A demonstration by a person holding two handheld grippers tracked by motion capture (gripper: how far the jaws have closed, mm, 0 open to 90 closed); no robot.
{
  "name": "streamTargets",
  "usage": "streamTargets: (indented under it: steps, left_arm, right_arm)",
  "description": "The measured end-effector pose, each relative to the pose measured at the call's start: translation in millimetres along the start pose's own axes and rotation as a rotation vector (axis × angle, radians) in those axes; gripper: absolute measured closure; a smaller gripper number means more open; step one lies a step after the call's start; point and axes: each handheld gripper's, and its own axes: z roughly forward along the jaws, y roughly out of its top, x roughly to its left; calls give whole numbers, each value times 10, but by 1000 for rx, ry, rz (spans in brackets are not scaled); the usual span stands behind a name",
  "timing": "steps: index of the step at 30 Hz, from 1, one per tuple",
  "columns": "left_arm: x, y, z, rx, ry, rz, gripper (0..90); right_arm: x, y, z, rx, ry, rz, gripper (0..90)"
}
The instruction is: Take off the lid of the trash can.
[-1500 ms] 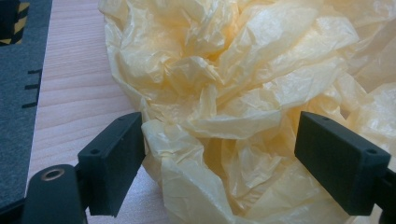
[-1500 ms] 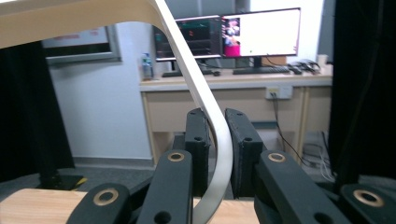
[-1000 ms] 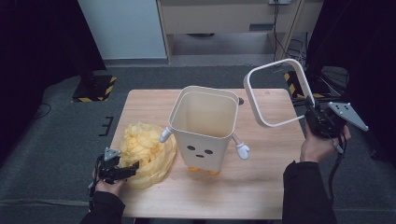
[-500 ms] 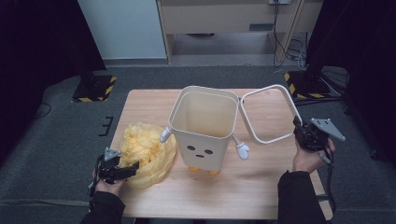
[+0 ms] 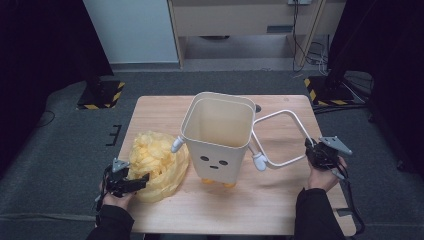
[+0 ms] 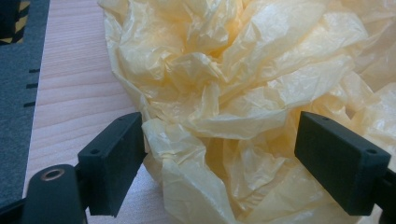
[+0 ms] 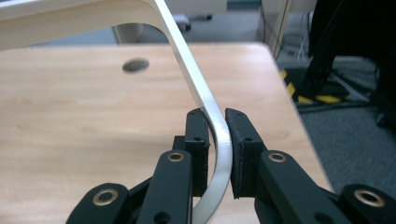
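White frame [image 5: 280, 137], a thin square hoop with rounded corners, hangs low over the right half of the wooden table [image 5: 160, 112], one corner clamped between the jaws of the right gripper [image 5: 314, 152] and its far side leaning against the cream bin [image 5: 217, 137]. From the right gripper view the frame [image 7: 205, 100] runs as a flat white band out of the pinched pads and curves away to the left above the tabletop [image 7: 70, 107], where a round cable hole [image 7: 135, 65] is seen. Mid-table stands the bin, open at the top, with a dotted face on its front, small arms at its sides and orange feet. Left of it, touching its side, lies a crumpled yellow bag [image 5: 157, 162]. At the bag's near edge rests the left gripper [image 5: 136, 181], its jaws spread wide with folds of the bag [image 6: 233, 93] bulging between them; the pads sit close to the plastic without pressing it flat.
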Motion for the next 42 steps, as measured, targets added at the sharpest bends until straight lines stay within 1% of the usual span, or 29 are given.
streamTargets:
  steps: [1,2,3,6,9,12,14,22,25,27,28,29,30,31,32,35,37,39,42]
  left_arm:
    - [1,0,-1,0,0,-1,155]
    - [3,0,-1,1,0,-1,155]
    - [3,1,0,2,0,-1,155]
    - [2,1,1,1,0,0,155]
    - [4,0,1,2,0,-1,155]
    - [2,0,2,2,0,0,155]
    - [2,0,2,2,0,-1,155]
    - [3,-1,-9,-5,-3,-5,155]
    - [4,1,-18,-7,-2,-2,155]
    - [4,1,-22,-10,-2,-2,155]
    - [3,2,-25,-11,-2,-3,155]
    - [2,2,-26,-13,-2,-3,156]
    - [2,2,-29,-13,0,-2,155]
    - [2,2,-30,-13,0,-3,155]
    - [2,2,-30,-13,0,-3,155]
    - [1,2,-34,-16,0,-6,155]
    - [2,2,-38,-17,0,-6,155]
    - [2,2,-41,-18,0,-6,155]
    - [4,2,-46,-21,-2,-6,155]
  right_arm:
    - [7,-22,19,12,5,6,802]
    - [5,-47,40,23,7,-5,802]
    - [10,-73,64,43,14,-2,802]
    - [-6,-160,136,92,17,-17,799]
    - [-33,-231,179,131,26,5,800]
    - [-51,-287,211,182,30,-6,797]
    - [-61,-324,225,210,35,2,797]
    - [-163,-442,239,284,7,2,792]
    - [-188,-470,234,284,10,22,790]
    - [-201,-494,236,287,14,11,784]
    - [-206,-500,237,288,25,29,779]
    - [-221,-507,238,282,27,27,773]
    - [-222,-510,235,285,35,44,765]
    - [-233,-518,239,287,41,42,753]
    - [-239,-524,237,285,44,53,739]
    - [-253,-530,233,275,42,46,670]
    - [-258,-529,223,271,40,59,634]
    - [-268,-525,222,261,33,58,555]
    - [-278,-489,194,236,37,84,502]
